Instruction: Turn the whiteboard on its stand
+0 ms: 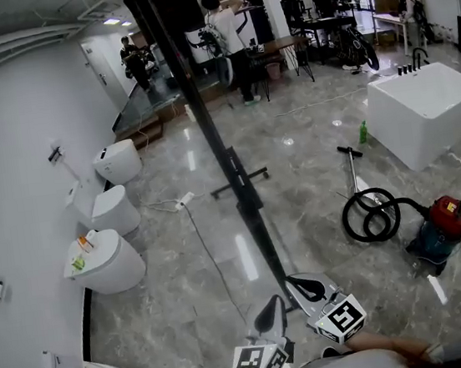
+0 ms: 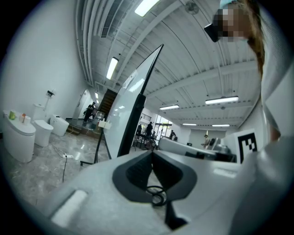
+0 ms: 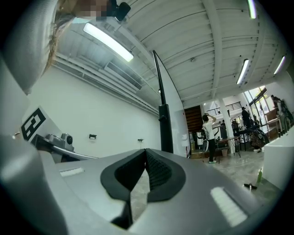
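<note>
The whiteboard shows edge-on in the head view as a long dark line running from the top down to my grippers, and its stand foot rests on the grey floor. My left gripper sits just left of the board's near edge. My right gripper is just right of that edge. In the left gripper view the board rises tilted ahead, left of the left gripper, which is shut and empty. The right gripper view has the board's dark edge upright just beyond the right gripper, also shut and empty.
Several white toilets line the left wall. A white bathtub stands at the right, with a red and teal vacuum and its hose nearer. A cable with a power strip crosses the floor. People stand at the back.
</note>
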Demonstrator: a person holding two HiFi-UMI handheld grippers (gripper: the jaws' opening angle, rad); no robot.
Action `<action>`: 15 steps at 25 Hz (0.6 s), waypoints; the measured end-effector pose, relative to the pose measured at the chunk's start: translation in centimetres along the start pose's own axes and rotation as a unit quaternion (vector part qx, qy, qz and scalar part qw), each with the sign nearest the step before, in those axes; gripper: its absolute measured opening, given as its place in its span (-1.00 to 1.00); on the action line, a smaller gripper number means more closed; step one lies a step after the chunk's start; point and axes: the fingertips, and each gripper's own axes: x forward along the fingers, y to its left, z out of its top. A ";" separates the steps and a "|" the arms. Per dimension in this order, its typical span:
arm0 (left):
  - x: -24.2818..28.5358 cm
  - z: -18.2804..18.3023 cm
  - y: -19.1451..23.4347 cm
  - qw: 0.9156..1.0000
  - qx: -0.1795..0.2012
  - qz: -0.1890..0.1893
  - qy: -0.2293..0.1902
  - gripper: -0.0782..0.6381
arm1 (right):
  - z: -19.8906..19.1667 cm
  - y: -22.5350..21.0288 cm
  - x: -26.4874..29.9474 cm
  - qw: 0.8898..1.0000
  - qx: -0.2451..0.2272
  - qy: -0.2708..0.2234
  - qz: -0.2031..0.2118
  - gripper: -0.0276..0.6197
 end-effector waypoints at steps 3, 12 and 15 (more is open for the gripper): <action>-0.1 -0.1 -0.4 1.000 0.000 0.003 -0.001 -0.79 | 0.1 0.0 -0.4 1.000 0.010 -0.002 0.004 -0.93; -1.6 -3.6 -1.7 0.999 0.022 0.027 0.013 -0.79 | -2.0 1.0 -2.6 0.997 0.049 0.013 0.051 -0.93; -2.0 -3.8 -2.2 0.999 0.028 0.027 0.013 -0.79 | -2.3 1.1 -3.4 0.997 0.048 0.015 0.058 -0.93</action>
